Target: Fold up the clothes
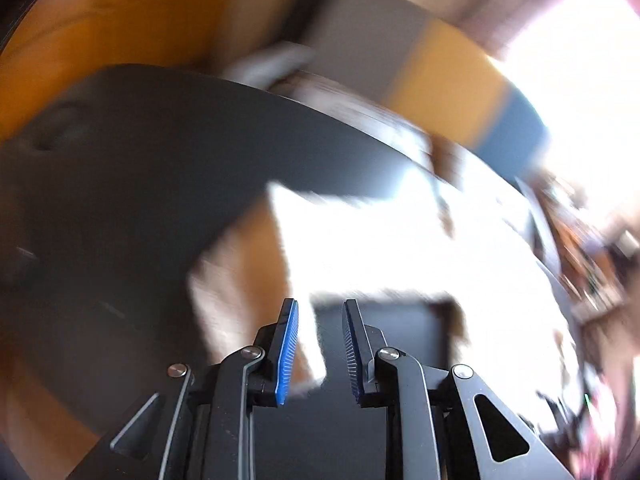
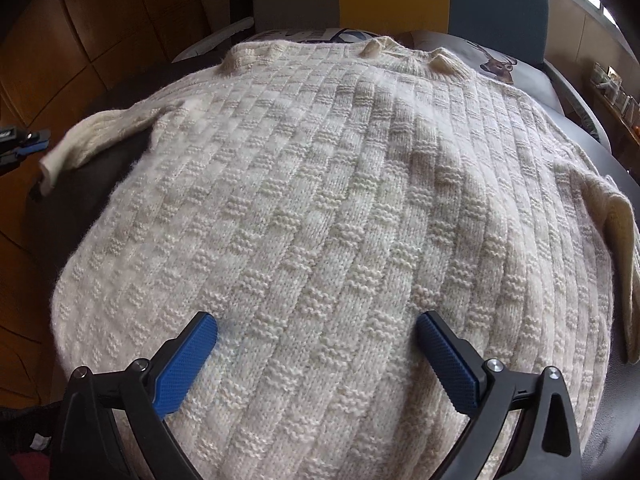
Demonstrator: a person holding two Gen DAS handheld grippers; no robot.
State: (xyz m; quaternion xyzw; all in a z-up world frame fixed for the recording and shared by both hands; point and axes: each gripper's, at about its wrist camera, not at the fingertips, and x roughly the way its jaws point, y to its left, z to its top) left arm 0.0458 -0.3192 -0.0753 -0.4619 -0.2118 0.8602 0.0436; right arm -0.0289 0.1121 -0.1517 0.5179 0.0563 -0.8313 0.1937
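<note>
My right tongs point(image 2: 316, 344) gape wide, empty, low over the cream sweater point(image 2: 320, 184) spread flat on the dark worktop point(image 2: 84, 184), collar toward the frame's top. My left tongs point(image 1: 320, 344), narrowly parted and empty, sit blurred beside it, farther off.

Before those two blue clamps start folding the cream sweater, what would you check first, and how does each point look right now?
1. Sweater spread flat on the dark table: ok.
2. Right gripper open, nothing pinched: ok.
3. Left gripper open, fingers close together: ok.
4. Left wrist view sharp enough to aim: not ok, blurred.
5. Left sleeve fully on the table: not ok, cuff overhangs the edge.
6. Right sleeve lying smooth: cannot tell.
</note>
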